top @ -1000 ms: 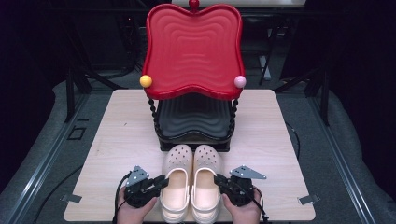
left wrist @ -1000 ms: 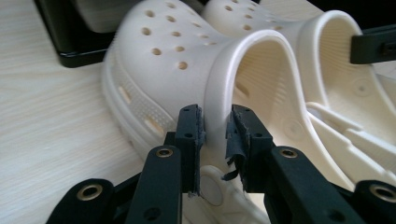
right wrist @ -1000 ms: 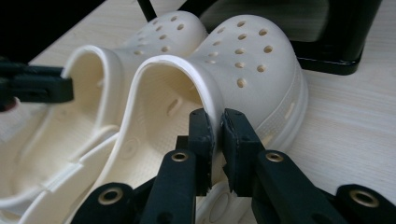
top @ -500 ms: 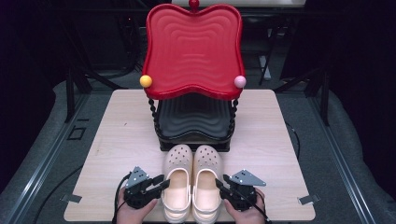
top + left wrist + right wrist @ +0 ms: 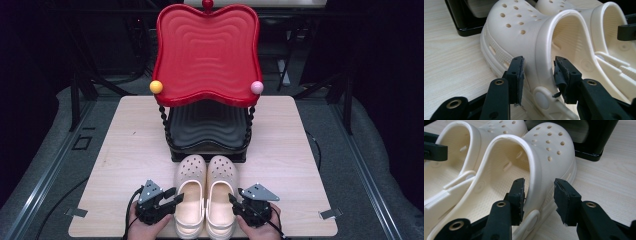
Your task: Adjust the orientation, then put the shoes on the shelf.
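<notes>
- high view: a pair of cream clogs sits side by side near the front edge of the wooden worktop, toes pointing at a two-tier stand with a red upper tray and a black lower tray.
- the left clog and right clog touch along their inner sides, heels toward the person.
- the left gripper sits at the outer side of the left clog; the right gripper mirrors it on the right clog, each held by a hand at the bottom edge.
- left gripper view: the jaws stand apart, straddling the outer rim of the left clog's opening, one inside, one outside; a gap shows on both sides, so nothing is clamped.
- right gripper view: the jaws are likewise apart around the right clog's rim, the inner one close to the wall.
- straddling the thin upper wall likely sets up a pinch, perhaps to lift both clogs together toward the stand.
</notes>
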Demonstrator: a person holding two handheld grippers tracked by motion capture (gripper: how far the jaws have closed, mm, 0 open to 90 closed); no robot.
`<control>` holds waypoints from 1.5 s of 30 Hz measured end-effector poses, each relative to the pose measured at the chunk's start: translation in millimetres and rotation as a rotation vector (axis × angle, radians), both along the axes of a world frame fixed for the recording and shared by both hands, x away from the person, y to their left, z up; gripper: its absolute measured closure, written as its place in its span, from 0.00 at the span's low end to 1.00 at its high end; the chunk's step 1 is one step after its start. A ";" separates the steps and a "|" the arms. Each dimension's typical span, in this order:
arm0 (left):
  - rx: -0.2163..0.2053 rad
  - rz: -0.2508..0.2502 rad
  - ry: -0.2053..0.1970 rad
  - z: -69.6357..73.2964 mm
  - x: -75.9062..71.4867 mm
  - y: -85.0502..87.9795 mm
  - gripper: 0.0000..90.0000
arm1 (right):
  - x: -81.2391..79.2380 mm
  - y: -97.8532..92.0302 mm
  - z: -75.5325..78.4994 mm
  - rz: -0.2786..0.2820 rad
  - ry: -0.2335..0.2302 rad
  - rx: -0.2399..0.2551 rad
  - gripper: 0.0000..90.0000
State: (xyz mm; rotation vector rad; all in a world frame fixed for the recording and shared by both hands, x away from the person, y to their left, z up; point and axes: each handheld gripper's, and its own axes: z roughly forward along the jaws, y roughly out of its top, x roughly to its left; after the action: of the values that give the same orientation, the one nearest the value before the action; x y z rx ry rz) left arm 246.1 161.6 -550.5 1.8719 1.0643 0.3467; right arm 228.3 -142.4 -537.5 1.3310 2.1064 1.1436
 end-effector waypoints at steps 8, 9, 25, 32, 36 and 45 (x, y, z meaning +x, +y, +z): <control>-0.009 0.006 0.013 -2.3 -0.6 -0.9 0.67 | 2.8 6.2 -6.8 -0.010 0.014 -0.006 0.69; -0.012 0.005 0.016 -2.2 -0.5 -0.3 0.67 | 3.3 8.6 -9.0 -0.024 -0.011 -0.003 0.69; -0.022 0.043 0.001 -4.1 -3.2 -3.2 0.67 | -0.3 8.0 -8.0 -0.049 -0.001 0.004 0.73; -0.004 0.079 -0.038 3.7 1.9 -6.9 0.63 | 5.3 10.1 -3.5 -0.078 -0.056 0.007 0.72; -0.013 0.083 -0.056 7.7 9.4 -12.1 0.62 | 14.3 15.3 -2.7 -0.090 -0.078 -0.001 0.71; 0.083 0.079 -0.119 7.7 15.5 -24.6 0.64 | 20.4 23.6 -3.6 -0.078 -0.140 -0.051 0.71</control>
State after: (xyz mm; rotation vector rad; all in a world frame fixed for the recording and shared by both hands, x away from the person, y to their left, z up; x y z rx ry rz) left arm 261.6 137.0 -542.7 1.8613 1.0587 0.5485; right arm 248.6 -118.8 -541.1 1.2597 1.9543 1.1103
